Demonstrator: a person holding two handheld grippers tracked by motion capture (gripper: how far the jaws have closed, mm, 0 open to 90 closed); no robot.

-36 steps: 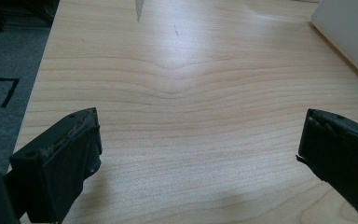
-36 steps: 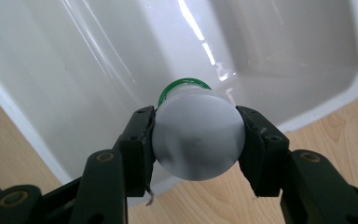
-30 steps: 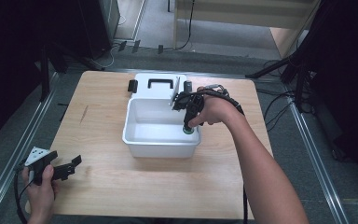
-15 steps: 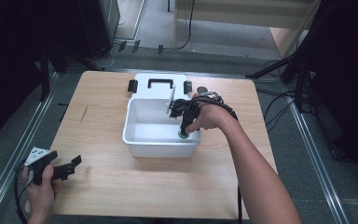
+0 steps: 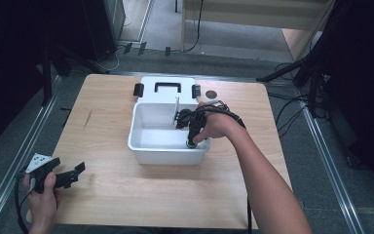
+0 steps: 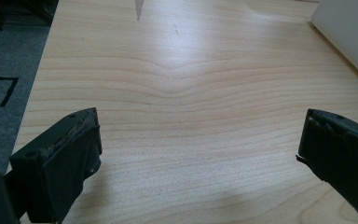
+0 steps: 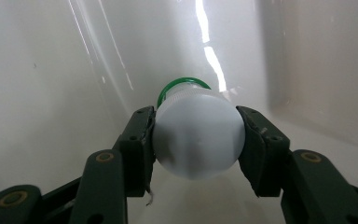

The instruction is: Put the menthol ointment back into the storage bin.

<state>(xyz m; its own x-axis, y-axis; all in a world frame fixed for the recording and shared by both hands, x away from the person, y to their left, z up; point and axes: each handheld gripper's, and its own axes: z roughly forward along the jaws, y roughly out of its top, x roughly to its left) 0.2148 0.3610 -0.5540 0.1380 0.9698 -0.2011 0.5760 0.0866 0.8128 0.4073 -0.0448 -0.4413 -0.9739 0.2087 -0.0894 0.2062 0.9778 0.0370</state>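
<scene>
Right gripper (image 7: 196, 140): I see it clamped on a white green-ringed bottle (image 7: 196, 140), its base hidden, mid-frame.
Left gripper (image 6: 200, 154): jaws apart, lower frame.

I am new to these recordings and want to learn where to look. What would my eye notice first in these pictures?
First, the white bin at the middle of the wooden table, where the right gripper reaches in, shut on a small white bottle with a green cap end. Behind the bin lies its white lid with a black handle. The left gripper waits open above bare wood near the table's front left corner.
</scene>
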